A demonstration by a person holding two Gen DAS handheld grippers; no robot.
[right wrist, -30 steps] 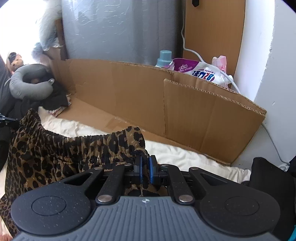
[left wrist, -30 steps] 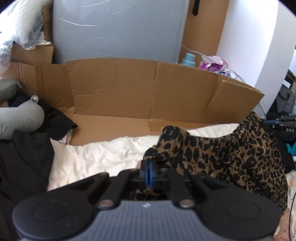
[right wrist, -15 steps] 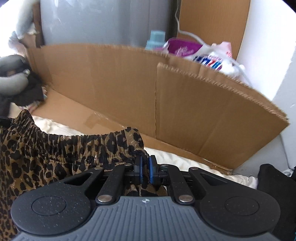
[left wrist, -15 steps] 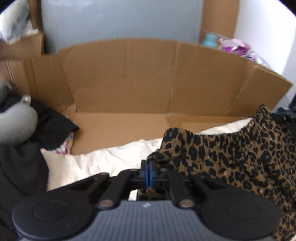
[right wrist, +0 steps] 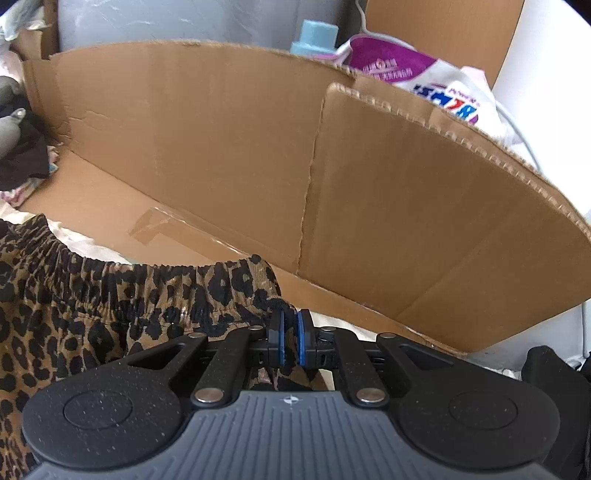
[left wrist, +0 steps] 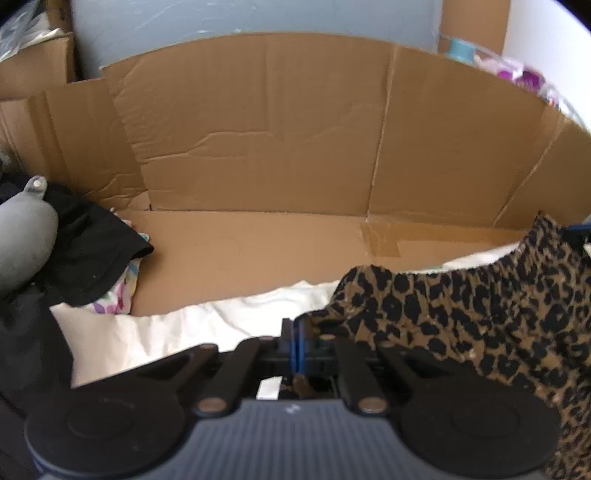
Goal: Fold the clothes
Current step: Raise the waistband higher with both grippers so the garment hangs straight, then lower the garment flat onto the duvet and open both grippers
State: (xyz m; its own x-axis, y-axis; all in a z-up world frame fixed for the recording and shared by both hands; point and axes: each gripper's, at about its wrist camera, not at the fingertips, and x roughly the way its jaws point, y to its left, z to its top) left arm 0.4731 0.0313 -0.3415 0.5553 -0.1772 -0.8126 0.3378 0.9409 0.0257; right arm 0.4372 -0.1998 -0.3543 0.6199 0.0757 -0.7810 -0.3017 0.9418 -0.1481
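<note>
Both grippers (left wrist: pixel 296 334) (right wrist: pixel 290 334) on leopard-print garment (left wrist: pixel 461 314)

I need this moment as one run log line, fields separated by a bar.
step: fold clothes | left gripper: shut on leopard garment | right gripper: shut on leopard garment | waistband spread between both | ahead: cardboard box

The clothes (left wrist: pixel 480 317) are showing a leopard pattern, with black spots on golden brown. The bedsheet (left wrist: pixel 207 328) under them is looking white. The big cardboard (left wrist: pixel 266 147) is showing plain light brown. The left gripper (left wrist: pixel 296 341) is showing black, with blue pads (left wrist: pixel 293 347) and a grey ribbed back. The right gripper (right wrist: pixel 290 341) is wearing the same black, blue and grey. A black cloth (left wrist: pixel 88 240) is lying over a flowery one with pink and green. The neck pillow (left wrist: pixel 26 240) is looking grey. The bag (right wrist: pixel 424 81) is showing purple and white, and the bottle cap (right wrist: pixel 314 35) is glowing light blue.
</note>
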